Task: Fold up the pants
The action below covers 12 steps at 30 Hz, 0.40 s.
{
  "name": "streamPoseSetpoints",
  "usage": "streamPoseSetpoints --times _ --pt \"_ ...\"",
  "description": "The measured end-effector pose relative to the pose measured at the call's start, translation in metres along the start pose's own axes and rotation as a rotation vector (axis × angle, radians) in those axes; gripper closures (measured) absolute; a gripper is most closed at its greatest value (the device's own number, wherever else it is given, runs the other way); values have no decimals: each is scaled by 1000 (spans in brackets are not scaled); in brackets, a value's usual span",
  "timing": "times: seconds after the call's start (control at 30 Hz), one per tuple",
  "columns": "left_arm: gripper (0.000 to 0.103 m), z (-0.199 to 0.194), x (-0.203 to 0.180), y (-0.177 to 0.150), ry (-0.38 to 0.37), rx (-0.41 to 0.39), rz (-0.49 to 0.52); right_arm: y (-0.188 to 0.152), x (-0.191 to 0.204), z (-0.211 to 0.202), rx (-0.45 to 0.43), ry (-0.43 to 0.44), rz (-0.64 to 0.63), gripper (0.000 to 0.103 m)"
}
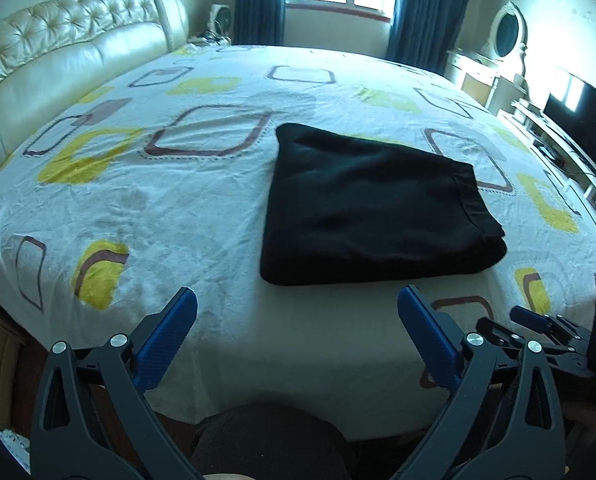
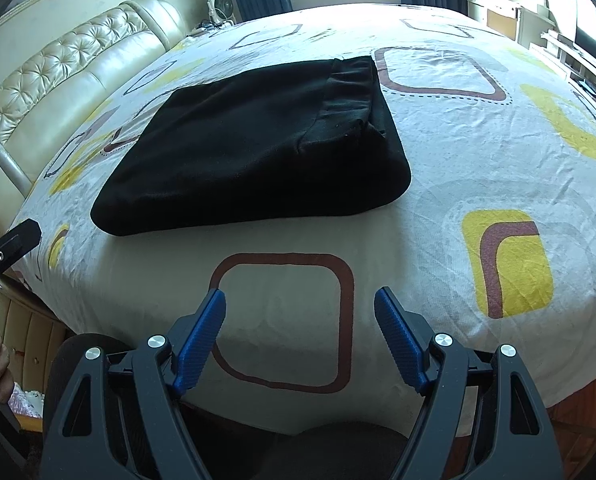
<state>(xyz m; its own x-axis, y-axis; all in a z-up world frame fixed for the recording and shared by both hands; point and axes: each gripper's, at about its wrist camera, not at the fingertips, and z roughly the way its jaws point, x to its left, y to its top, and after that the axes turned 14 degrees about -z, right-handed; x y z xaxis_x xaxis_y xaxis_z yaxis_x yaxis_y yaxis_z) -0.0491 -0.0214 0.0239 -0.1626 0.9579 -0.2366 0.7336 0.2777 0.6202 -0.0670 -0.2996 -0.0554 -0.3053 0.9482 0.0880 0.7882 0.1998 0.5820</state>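
Two open grippers' fingers [image 1: 185, 304], folded pants [image 1: 374, 208] lying beyond

One folded pair of black pants [image 1: 374, 208] lies on one bed [image 1: 201, 216], two grippers hover at six o'clock, the left gripper [image 1: 298, 312] and the right gripper [image 2: 300, 312], each with two blue fingers [image 2: 199, 344], with one cream headboard [image 1: 73, 48] at ten o'clock.

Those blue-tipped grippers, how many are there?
2. The left gripper hovers open over the bed's near edge; the right gripper hovers open beside it, to its right. Neither touches the folded black pants.
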Motion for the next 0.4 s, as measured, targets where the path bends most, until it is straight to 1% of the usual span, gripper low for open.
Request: streamPoseSetpoints --times 0.03,0.13,0.23,0.3,0.33,0.4 --pt "3 1 -2 2 -12 17 15 -1 0 0 4 4 1 27" --pt "3 -2 -1 14 -24 -17 42 3 -2 -3 8 30 14 27" --pt "3 16 21 43 10 -15 38 19 -18 -16 -36 62 51 27" --pt "3 39 45 68 81 -18 8 37 -35 -23 -82 44 75 27" --pt "3 54 61 82 129 -28 -15 48 -46 -23 -101 32 84 20" --pt "3 87 93 110 216 -35 -56 72 -71 -17 -126 -16 98 18"
